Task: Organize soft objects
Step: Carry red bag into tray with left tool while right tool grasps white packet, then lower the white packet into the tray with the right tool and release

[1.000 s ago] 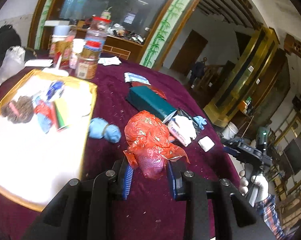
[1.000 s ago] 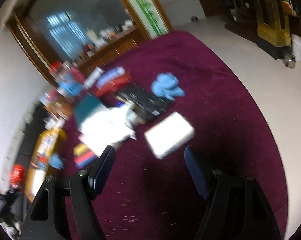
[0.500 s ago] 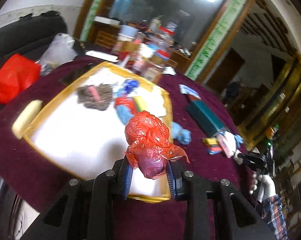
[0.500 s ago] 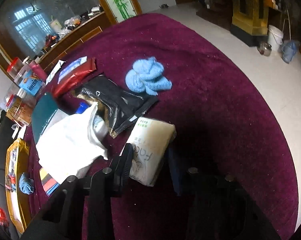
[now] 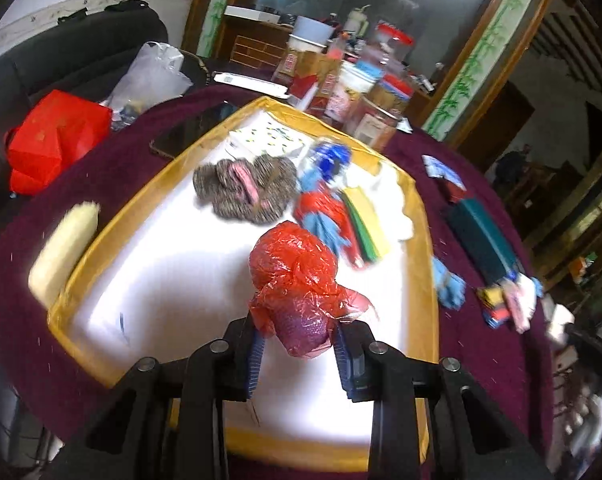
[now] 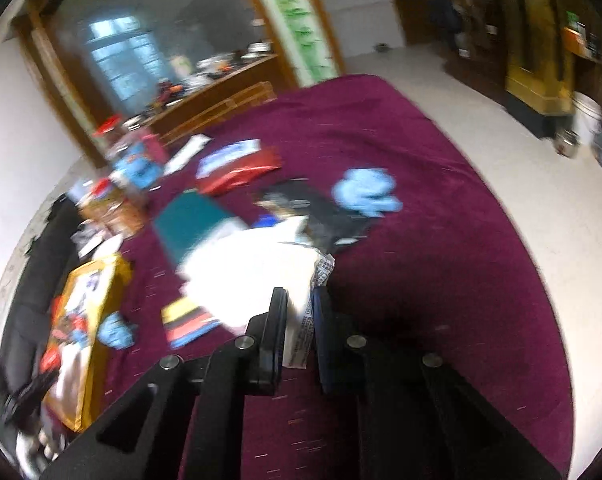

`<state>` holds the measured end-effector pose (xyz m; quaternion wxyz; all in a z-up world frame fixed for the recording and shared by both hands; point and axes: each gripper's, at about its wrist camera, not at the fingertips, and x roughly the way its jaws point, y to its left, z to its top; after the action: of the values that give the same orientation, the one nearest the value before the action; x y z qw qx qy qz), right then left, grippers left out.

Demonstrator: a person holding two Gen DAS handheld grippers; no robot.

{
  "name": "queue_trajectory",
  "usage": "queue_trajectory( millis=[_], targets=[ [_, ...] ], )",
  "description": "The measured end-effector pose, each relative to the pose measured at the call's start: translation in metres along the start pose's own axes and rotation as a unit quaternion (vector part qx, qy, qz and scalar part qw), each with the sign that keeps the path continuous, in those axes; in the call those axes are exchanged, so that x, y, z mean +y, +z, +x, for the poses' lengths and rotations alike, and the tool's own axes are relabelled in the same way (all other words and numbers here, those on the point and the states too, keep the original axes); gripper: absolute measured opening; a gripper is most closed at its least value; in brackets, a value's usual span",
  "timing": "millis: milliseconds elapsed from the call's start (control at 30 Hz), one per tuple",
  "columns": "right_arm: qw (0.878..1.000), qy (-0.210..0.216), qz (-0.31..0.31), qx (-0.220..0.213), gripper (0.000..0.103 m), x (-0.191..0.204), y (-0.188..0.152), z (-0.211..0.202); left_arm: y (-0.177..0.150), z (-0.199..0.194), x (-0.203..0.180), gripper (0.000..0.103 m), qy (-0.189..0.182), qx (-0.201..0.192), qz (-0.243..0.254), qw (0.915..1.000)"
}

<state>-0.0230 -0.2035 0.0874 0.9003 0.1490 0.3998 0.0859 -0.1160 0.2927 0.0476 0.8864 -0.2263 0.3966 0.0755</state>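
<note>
One red plastic bundle (image 5: 297, 280) sits between the opening left tongs (image 5: 299, 354); right tongs (image 6: 299, 320) pinch one white packet (image 6: 301, 312).

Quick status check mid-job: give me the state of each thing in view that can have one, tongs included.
Left tongs: jaws opening, red plastic bag still between the pads.
Red plastic bag: crumpled, held over the tray.
Tray: holds several soft items already.
Right tongs: shut on the white tissue pack.
White tissue pack: pinched by one end, blurred.
Blue cloth: bunched, lying on the maroon tablecloth.
Blue cloth by tray: outside the tray.
</note>
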Motion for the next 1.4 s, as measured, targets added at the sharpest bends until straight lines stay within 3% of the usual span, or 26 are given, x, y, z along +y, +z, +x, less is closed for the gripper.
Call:
queue_trajectory(
  millis=[100,167,233,367,467,633,767,867,900,1000,1033,1200,1267,1333,1400],
  targets=[
    [0.998,0.043,-0.035,0.018,0.013,0.041,-0.005,0.003,0.013,0.012,0.002,0.063,0.013,0.002,-0.003,0.9999],
    [0.994,0.077,-0.063,0.038,0.013,0.076,-0.012,0.010,0.017,0.011,0.005,0.064,0.004,0.001,-0.012,0.9999],
    [0.989,0.101,-0.088,0.055,0.013,0.107,-0.020,0.018,0.016,0.005,0.006,0.072,-0.013,-0.006,-0.012,0.9998],
    [0.971,0.166,-0.137,0.102,0.013,0.185,-0.042,0.040,0.007,-0.006,0.015,0.073,-0.038,-0.010,-0.033,0.9987],
    [0.950,0.203,-0.184,0.147,0.013,0.249,-0.064,0.061,0.001,-0.022,0.027,0.073,-0.060,-0.024,-0.057,0.9962],
    [0.929,0.192,-0.252,0.193,0.013,0.318,-0.098,0.097,-0.011,-0.051,0.045,0.075,-0.071,-0.056,-0.069,0.9935],
    [0.929,0.146,-0.277,0.198,0.013,0.330,-0.109,0.122,-0.019,-0.062,0.057,0.077,-0.062,-0.064,-0.068,0.9937],
    [0.938,0.100,-0.269,0.193,0.017,0.324,-0.105,0.134,-0.022,-0.064,0.063,0.077,-0.062,-0.062,-0.070,0.9937],
    [0.941,0.107,-0.257,0.192,0.019,0.320,-0.101,0.135,-0.023,-0.064,0.064,0.077,-0.063,-0.062,-0.071,0.9936],
    [0.946,0.135,-0.236,0.175,0.038,0.309,-0.089,0.118,-0.025,-0.064,0.064,0.079,-0.065,-0.062,-0.073,0.9932],
    [0.949,0.134,-0.238,0.158,0.045,0.305,-0.085,0.109,-0.025,-0.062,0.063,0.079,-0.068,-0.060,-0.074,0.9931],
    [0.960,0.094,-0.257,0.057,0.057,0.262,-0.061,0.051,-0.031,-0.063,0.047,0.079,-0.084,-0.055,-0.061,0.9931],
    [0.965,0.067,-0.252,0.004,0.064,0.232,-0.049,0.025,-0.032,-0.065,0.036,0.083,-0.090,-0.059,-0.049,0.9930],
    [0.969,0.045,-0.242,-0.034,0.075,0.207,-0.039,0.011,-0.034,-0.067,0.021,0.093,-0.098,-0.067,-0.037,0.9923],
    [0.973,0.025,-0.222,-0.062,0.086,0.173,-0.030,-0.002,-0.036,-0.070,0.008,0.096,-0.106,-0.072,-0.026,0.9914]
  ],
)
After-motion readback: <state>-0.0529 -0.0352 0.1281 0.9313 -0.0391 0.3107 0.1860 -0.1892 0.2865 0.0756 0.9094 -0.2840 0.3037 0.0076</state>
